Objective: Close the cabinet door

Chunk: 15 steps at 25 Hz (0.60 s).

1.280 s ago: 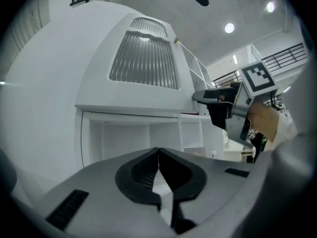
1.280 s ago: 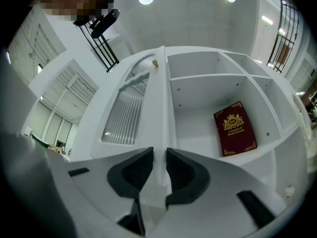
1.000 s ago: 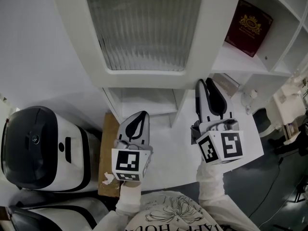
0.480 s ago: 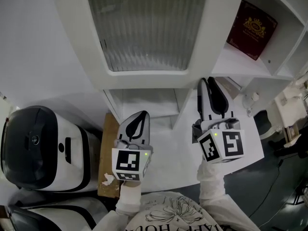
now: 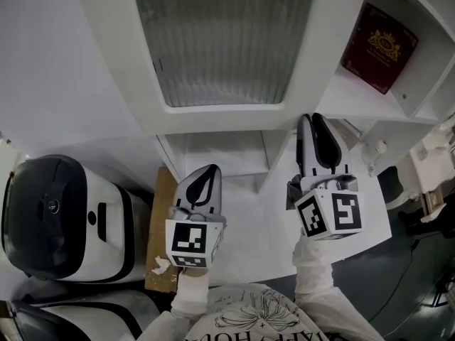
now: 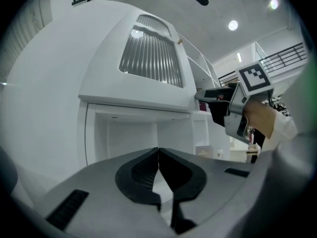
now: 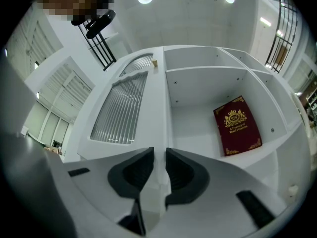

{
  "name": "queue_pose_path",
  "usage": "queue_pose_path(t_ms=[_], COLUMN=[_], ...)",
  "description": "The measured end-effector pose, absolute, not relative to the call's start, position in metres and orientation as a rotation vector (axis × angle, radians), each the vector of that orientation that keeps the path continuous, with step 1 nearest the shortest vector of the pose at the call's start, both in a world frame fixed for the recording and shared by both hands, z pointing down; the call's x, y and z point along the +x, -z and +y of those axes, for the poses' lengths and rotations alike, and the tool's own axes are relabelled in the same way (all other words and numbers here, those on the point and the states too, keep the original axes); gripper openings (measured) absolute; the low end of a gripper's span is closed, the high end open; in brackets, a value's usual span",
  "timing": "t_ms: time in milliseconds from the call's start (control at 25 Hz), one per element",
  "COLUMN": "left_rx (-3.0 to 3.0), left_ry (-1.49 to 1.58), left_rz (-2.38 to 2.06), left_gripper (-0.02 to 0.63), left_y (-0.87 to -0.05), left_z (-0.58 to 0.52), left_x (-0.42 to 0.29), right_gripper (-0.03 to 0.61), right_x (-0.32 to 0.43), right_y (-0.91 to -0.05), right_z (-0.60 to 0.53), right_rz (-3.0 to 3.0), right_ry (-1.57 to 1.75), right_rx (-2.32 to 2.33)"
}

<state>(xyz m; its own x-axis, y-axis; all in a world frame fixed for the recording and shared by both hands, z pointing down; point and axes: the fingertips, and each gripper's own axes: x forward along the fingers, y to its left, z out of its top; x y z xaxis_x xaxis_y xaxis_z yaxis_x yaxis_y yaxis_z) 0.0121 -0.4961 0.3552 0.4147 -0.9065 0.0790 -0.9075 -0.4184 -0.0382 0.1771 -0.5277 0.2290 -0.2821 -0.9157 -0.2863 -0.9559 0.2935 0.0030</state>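
The white cabinet door [image 5: 227, 41] with a ribbed glass pane stands swung open to the left of the open shelves [image 5: 348, 94]. My right gripper [image 5: 311, 119] is at the door's lower free corner. In the right gripper view the door's [image 7: 124, 108] thin edge runs between the jaws of the right gripper [image 7: 159, 152], which are closed onto it. A dark red book [image 5: 378, 45] leans inside the upper compartment, book [image 7: 237, 125]. My left gripper [image 5: 206, 169] hangs lower and left, shut and empty, left gripper [image 6: 158, 150] pointing at the lower compartment under the door [image 6: 148, 53].
A white and black rounded machine [image 5: 64, 219] stands on the floor at the left. A brown board [image 5: 160, 254] with a crumpled scrap of paper [image 5: 158, 263] lies beside it. Cables and dark items lie on the floor at the far right [image 5: 419, 212].
The right gripper and the door's free edge have shifted slightly to the right together. The left gripper has stayed where it was.
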Motion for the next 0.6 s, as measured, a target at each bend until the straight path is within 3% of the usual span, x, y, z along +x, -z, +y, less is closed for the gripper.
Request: queue_pose_path(t_ms=[600], left_rx=[2.605], left_ry=[-0.146], left_rz=[-1.717], left_gripper=[0.005], left_y=[-0.357], left_z=[-0.502], left_x=[0.000], right_gripper=[0.071], right_x=[0.177], right_y=[-0.229], right_z=[-0.541], right_rz=[2.303], right_ry=[-0.257], right_rx=[-1.749])
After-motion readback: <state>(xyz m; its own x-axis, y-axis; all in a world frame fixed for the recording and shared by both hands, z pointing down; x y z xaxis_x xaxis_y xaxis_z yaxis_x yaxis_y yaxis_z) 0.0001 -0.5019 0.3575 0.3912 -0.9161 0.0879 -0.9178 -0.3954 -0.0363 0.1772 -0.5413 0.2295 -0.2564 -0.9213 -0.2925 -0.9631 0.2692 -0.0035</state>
